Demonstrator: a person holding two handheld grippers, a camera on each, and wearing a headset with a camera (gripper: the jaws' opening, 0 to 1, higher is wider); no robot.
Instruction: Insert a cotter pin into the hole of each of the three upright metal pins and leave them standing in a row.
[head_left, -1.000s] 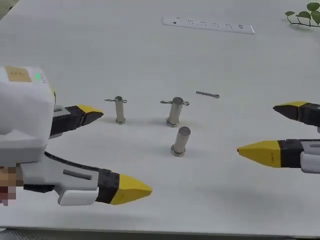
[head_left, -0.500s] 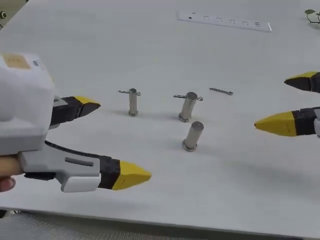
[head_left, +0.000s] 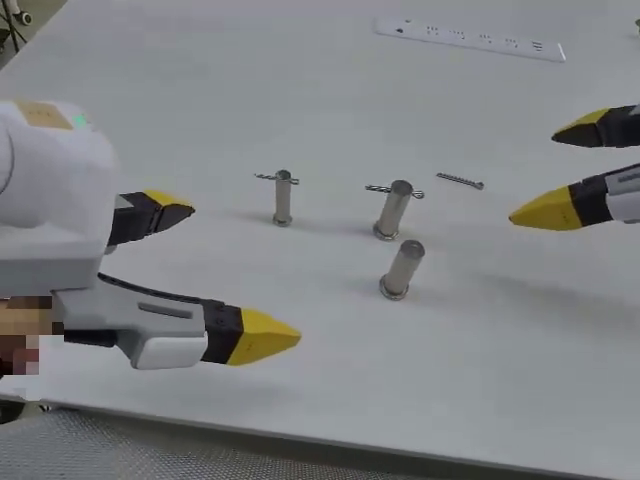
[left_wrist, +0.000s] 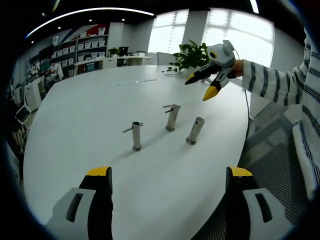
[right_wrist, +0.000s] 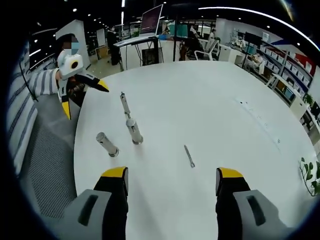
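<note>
Grippers are hovering, jaws wide: left gripper (head_left: 240, 275) nr table (head_left: 200, 100) edge, right gripper (head_left: 533, 174) nr loose cotter pin (head_left: 460, 181). Left pin (head_left: 283, 197) & middle pin (head_left: 392, 210) are carrying cotters (head_left: 378, 189); front pin (head_left: 401, 270) is standing just beside middle pin.

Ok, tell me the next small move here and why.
Probably lower the right gripper, jaws open, onto the loose thin metal cotter pin lying flat on the white table and close on it. The front upright grey metal pin has no cotter pin through it; the two upright pins behind it already do.

White table (left_wrist: 75, 115), shelves (left_wrist: 75, 50), bright windows (left_wrist: 235, 30)
</note>
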